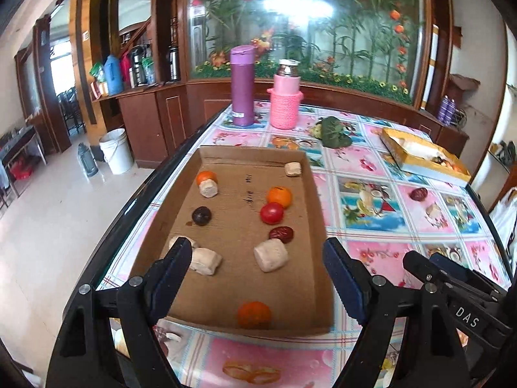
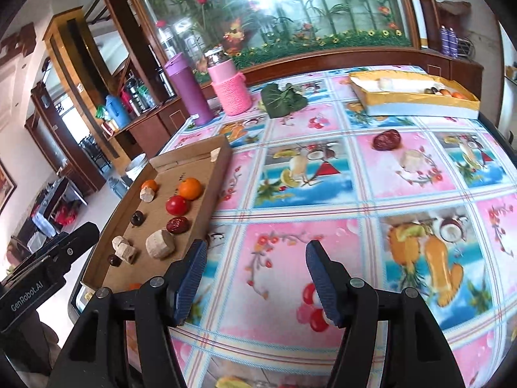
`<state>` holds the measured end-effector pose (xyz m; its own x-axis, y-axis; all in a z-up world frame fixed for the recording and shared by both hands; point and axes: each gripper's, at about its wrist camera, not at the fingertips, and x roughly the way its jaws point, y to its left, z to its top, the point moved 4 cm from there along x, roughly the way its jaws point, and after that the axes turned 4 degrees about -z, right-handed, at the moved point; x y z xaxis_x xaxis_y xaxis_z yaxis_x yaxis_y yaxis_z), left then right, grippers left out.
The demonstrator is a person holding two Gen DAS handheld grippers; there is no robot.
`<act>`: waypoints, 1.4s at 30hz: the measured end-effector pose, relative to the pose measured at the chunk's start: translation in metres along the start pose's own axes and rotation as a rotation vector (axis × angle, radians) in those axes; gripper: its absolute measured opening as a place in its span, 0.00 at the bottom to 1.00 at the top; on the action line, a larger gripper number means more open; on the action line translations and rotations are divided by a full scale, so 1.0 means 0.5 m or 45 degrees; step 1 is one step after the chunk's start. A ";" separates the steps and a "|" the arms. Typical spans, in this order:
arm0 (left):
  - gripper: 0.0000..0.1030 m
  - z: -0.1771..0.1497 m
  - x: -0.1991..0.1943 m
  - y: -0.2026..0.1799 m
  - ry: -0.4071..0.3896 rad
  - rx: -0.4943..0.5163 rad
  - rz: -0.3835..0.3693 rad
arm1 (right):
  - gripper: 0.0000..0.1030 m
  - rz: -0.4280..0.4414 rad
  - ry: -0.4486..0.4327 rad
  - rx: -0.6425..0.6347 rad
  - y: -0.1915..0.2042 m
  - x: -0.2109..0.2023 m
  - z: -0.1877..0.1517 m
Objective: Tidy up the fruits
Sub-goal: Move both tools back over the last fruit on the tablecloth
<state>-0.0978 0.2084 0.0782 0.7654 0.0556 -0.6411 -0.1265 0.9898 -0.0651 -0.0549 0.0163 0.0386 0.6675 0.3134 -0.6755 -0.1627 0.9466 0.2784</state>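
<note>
Over the cardboard tray, left tongs spread wide, empty, right tongs parted over tablecloth, empty

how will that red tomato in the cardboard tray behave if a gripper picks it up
The red tomato looks round and glossy, so it may slip between the pads and probably rolls if nudged. It touches the orange, which could get bumped and roll too. Its skin looks thin, so a hard squeeze might bruise it; the cardboard tray walls should stop any roll.
</note>
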 end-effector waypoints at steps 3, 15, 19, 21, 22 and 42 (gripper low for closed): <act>0.80 -0.007 -0.010 -0.021 -0.001 0.024 -0.025 | 0.68 -0.012 -0.023 0.025 -0.022 -0.021 -0.005; 0.80 -0.015 -0.039 -0.087 -0.016 0.128 -0.004 | 0.73 -0.018 -0.074 0.077 -0.070 -0.068 -0.012; 0.80 -0.020 -0.020 -0.107 0.024 0.159 -0.001 | 0.75 -0.023 -0.074 0.106 -0.093 -0.063 -0.013; 0.80 -0.023 -0.007 -0.118 0.048 0.170 0.001 | 0.75 -0.020 -0.061 0.130 -0.108 -0.054 -0.016; 0.80 -0.023 0.003 -0.124 0.060 0.180 -0.001 | 0.75 -0.020 -0.054 0.141 -0.115 -0.050 -0.017; 0.80 -0.056 0.150 -0.191 0.286 0.181 -0.198 | 0.74 -0.153 0.053 0.212 -0.291 0.020 0.055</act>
<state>-0.0462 0.1143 0.0148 0.6078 -0.1126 -0.7860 0.0831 0.9935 -0.0781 -0.0046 -0.1203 0.0105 0.6435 0.2051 -0.7374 0.0409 0.9529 0.3007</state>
